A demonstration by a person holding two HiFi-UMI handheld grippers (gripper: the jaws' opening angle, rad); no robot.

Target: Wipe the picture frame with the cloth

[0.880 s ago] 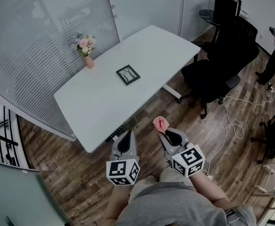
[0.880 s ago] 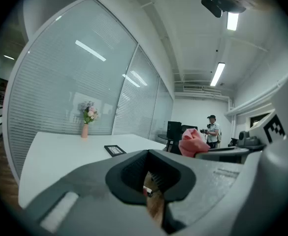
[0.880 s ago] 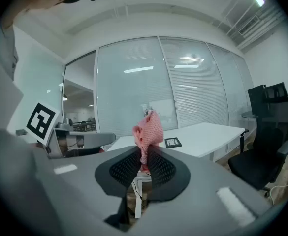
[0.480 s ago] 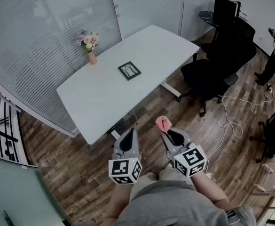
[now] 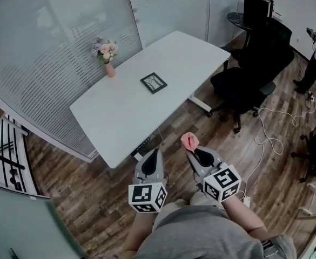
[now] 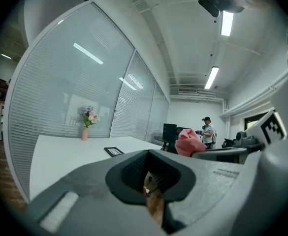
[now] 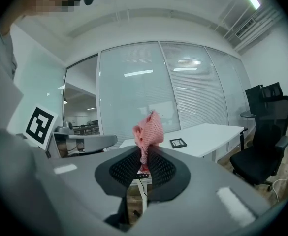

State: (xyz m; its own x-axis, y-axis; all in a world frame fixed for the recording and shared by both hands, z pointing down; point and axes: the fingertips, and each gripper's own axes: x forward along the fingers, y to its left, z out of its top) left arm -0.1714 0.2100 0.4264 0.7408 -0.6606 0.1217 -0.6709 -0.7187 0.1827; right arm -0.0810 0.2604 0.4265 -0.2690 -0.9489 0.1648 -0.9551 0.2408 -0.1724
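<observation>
Vase (image 5: 109,69) well apart from picture frame (image 5: 153,82)

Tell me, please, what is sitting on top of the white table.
A dark picture frame lies flat near the middle of the table, and a vase of pink flowers stands by the glass wall. The spot beneath the frame is covered.

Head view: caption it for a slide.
Right gripper holds a pink cloth; the picture frame lies flat on the white table ahead.

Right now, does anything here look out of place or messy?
Nothing much. The picture frame lies flat on the table, the flower vase stands upright; only a white cable loops loose across the floor by the chair.
</observation>
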